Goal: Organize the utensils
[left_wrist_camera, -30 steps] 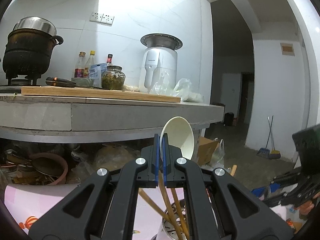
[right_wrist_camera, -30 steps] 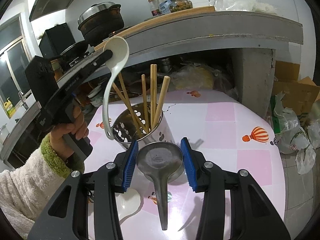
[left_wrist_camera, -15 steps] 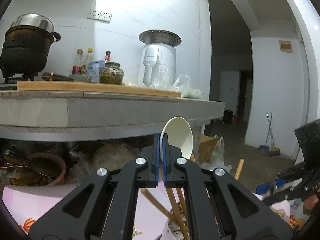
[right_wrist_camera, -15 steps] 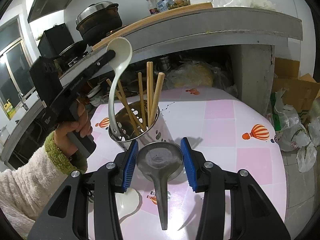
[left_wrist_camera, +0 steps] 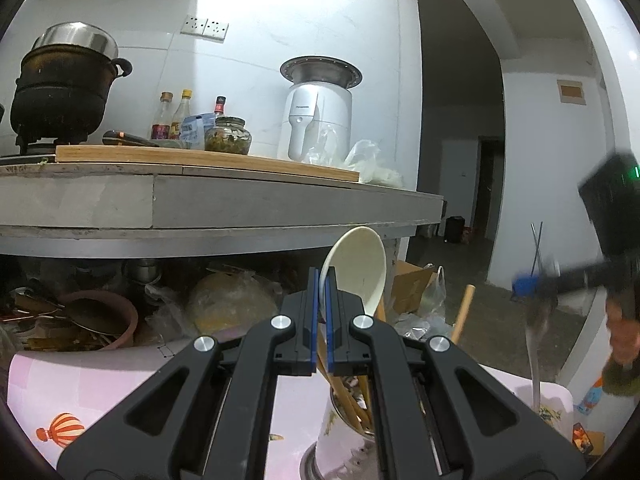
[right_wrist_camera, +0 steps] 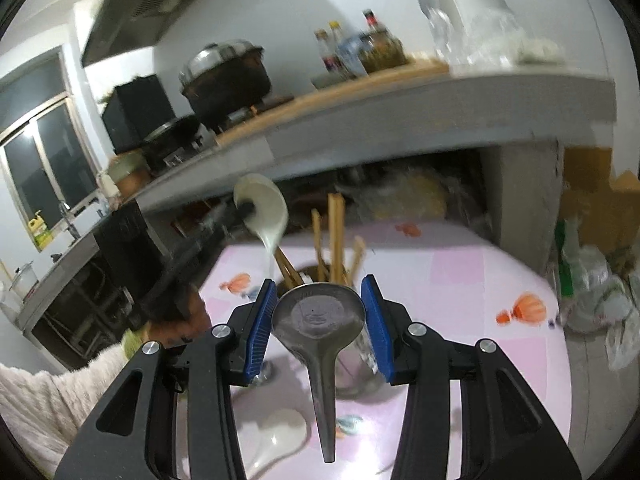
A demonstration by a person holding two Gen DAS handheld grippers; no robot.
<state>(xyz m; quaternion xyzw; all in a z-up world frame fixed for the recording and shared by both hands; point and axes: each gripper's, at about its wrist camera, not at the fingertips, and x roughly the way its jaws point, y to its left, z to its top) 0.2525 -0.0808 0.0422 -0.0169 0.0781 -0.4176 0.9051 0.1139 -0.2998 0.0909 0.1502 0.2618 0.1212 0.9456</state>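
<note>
Hand in a fuzzy cream sleeve grips the left tool, held about level, blue pads clenched on the rim of a glossy white spoon whose handle dips into the steel holder. Wooden chopsticks stand in it. Right tool tilts down, pads grasping the round bowl of a metal ladle, handle toward 6 o'clock. Another white spoon lies on the pink desk at 7 o'clock.

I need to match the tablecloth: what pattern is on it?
The tablecloth has pink and white squares with orange hot-air balloons, clearest in the right wrist view.
</note>
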